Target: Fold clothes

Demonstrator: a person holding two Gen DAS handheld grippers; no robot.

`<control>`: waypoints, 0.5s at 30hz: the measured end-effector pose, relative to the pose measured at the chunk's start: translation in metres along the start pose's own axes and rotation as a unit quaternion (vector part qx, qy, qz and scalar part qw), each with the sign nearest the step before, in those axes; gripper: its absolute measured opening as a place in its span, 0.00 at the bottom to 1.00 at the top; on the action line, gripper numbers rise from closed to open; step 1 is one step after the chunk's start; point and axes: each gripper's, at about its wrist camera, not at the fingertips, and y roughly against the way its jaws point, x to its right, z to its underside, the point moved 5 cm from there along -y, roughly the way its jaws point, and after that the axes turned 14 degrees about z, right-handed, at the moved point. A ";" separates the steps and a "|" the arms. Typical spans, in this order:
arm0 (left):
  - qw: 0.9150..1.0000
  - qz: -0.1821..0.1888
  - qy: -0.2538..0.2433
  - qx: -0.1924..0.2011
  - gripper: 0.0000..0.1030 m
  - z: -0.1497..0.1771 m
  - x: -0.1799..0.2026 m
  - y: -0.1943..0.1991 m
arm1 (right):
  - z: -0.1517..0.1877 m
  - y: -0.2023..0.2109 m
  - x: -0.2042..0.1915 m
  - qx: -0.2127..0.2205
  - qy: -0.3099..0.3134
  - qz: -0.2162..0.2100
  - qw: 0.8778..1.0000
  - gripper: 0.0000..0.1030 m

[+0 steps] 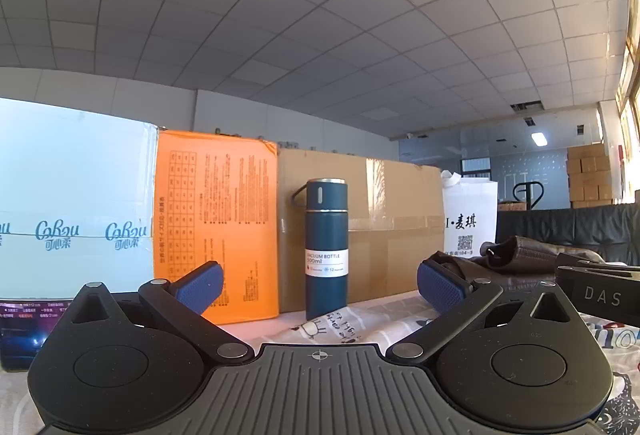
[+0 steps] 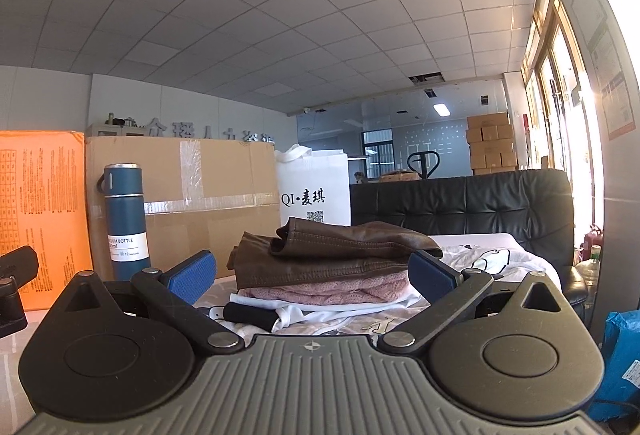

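Both grippers wide open and empty, low over the printed cloth [image 2: 360,321]

Right gripper [image 2: 312,275]: folded stack straight ahead between its fingers, brown leather garment [image 2: 340,251] on pink knit [image 2: 340,291]. Left gripper [image 1: 320,285]: blue vacuum bottle [image 1: 326,247] upright ahead, lid on; white tote bag [image 1: 470,219] ahead-right, contents hidden

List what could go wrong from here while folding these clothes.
1. The tall vacuum bottle stands upright on the cloth-covered table; tugging fabric could topple it.
2. The brown jacket sits loosely atop the pink knit; pulling one may drag the stack.
3. The black handle may snag the white garment.
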 end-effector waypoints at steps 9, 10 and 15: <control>1.000 -0.001 -0.010 0.001 1.00 0.000 0.003 0.001 | 0.002 -0.003 -0.002 -0.011 0.005 -0.008 1.000 1.00; 1.000 -0.001 -0.011 0.002 1.00 0.000 0.004 0.002 | 0.003 -0.003 -0.002 -0.012 0.005 -0.009 1.000 1.00; 1.000 0.000 -0.015 0.002 1.00 -0.001 0.004 0.002 | 0.004 -0.005 -0.002 -0.017 0.005 -0.009 1.000 1.00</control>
